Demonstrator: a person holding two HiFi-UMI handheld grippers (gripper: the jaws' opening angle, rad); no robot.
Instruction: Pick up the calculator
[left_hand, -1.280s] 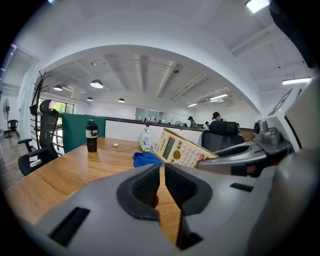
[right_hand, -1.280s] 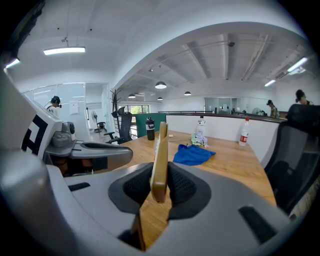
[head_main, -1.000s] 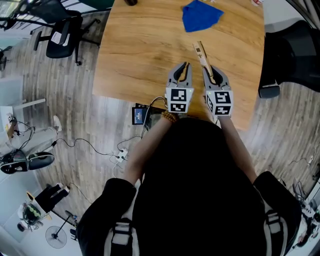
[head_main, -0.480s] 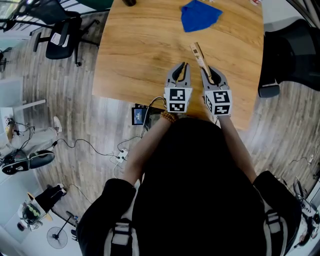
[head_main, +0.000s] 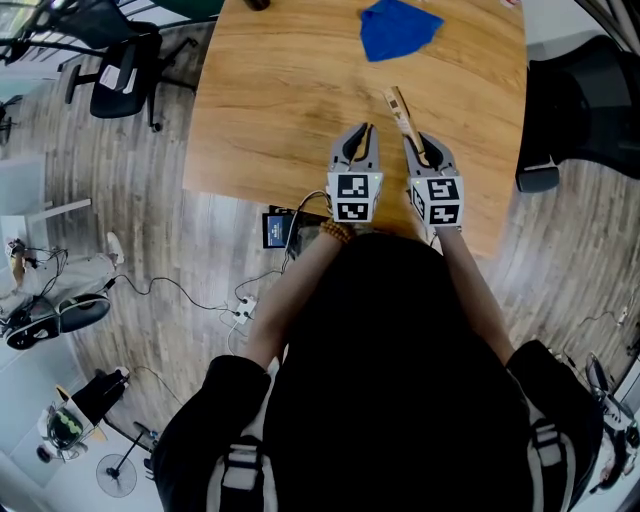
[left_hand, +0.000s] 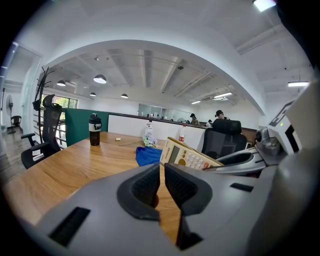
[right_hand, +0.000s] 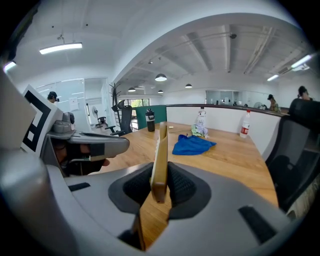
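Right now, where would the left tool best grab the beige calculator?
Probably at the free far end of the beige calculator, coming down over its upper long edge to pinch both faces: it stands edge-up, right tool clamping its near end.

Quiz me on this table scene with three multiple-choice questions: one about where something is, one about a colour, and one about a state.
1. Where is the blue cloth?
A. Inside a box.
B. On the table, at its far end.
C. Hanging on a wall.

2. What colour is the calculator casing?
A. Tan.
B. Red.
C. Green.

3. What is the right gripper doing?
A. Open and empty.
B. Resting on the cloth.
C. Shut on the calculator.

Answers:
1 B: the head view shows it lying on the table's far end.
2 A: its casing looks tan in both gripper views.
3 C: its fingers press the calculator from both sides.
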